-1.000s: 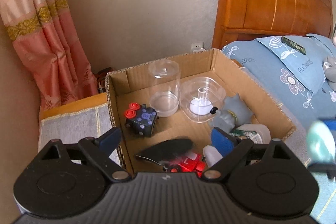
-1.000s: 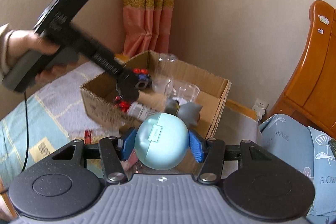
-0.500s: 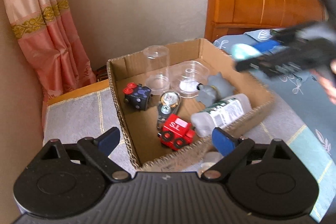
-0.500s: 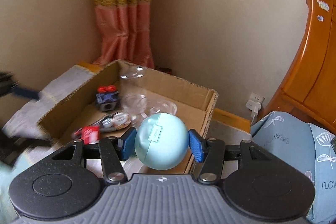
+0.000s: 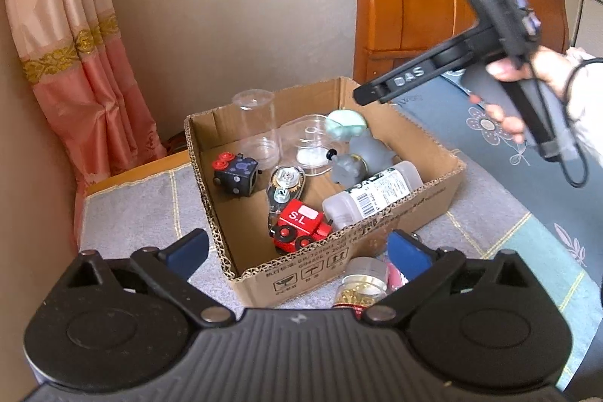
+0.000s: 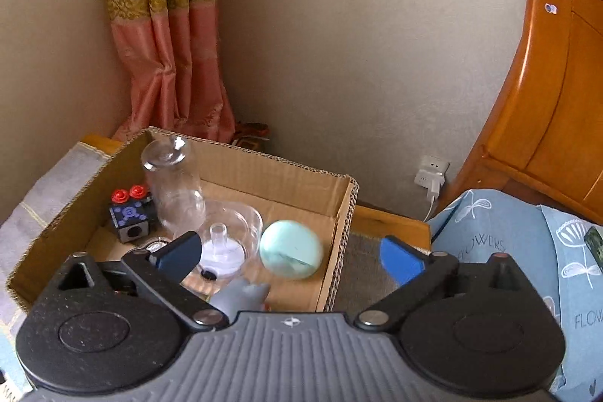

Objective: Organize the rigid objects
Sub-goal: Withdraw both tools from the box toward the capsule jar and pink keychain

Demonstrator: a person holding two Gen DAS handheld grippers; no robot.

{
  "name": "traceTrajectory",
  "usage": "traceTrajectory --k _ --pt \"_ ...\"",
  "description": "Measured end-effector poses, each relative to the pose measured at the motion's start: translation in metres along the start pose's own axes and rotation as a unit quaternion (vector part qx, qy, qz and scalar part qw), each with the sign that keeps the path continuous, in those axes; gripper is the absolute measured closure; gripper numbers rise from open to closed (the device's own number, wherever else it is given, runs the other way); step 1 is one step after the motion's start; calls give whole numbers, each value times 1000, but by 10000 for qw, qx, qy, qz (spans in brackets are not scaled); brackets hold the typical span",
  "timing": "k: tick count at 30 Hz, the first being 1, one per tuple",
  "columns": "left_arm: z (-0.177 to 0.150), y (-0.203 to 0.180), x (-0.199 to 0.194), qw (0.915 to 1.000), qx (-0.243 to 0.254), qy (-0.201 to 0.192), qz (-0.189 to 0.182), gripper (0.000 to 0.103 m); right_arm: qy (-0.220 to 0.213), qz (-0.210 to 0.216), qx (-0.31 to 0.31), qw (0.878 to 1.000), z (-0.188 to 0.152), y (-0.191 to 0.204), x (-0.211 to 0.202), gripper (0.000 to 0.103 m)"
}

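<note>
Dropping pale green ball (image 6: 291, 248) into cardboard box (image 5: 429, 181): right gripper (image 6: 290, 257) jaws opening, nothing between; left gripper (image 5: 297, 249) jaws opening, empty. Box mostly filled; jar of gold pins (image 5: 363, 283) outside, left to pack.

Black ribbed left gripper (image 5: 297, 249) with blue pads (image 5: 409, 257); sleeve (image 5: 588, 93) seemingly white.

— What sits in front of the cardboard box (image 5: 377, 236)?
— A small jar (image 5: 363, 283) of gold bits, its lower half behind the left gripper's body; something pink beside it is mostly hidden.
— And inside the box?
— The pale blue ball (image 6: 290, 249) is motion-blurred; the grey figure (image 6: 241, 294) is half covered.
</note>
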State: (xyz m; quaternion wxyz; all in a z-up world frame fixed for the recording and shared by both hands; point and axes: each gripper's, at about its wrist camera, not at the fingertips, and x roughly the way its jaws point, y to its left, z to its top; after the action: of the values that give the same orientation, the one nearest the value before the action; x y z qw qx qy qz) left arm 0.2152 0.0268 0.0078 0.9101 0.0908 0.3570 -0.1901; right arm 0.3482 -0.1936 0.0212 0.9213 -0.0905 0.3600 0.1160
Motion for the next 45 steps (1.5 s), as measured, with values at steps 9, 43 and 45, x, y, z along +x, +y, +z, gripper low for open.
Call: traceTrajectory --k 9,43,45 --pt "-8 -10 -4 9999 -94 63 122 2 43 125 -7 9999 -31 17 -48 0" --pt "-101 -4 27 9938 -765 581 562 1 473 231 1205 9913 -148 73 -25 0" --pt "-105 2 26 9921 -896 607 640 1 485 226 1191 9914 -151 70 -24 0"
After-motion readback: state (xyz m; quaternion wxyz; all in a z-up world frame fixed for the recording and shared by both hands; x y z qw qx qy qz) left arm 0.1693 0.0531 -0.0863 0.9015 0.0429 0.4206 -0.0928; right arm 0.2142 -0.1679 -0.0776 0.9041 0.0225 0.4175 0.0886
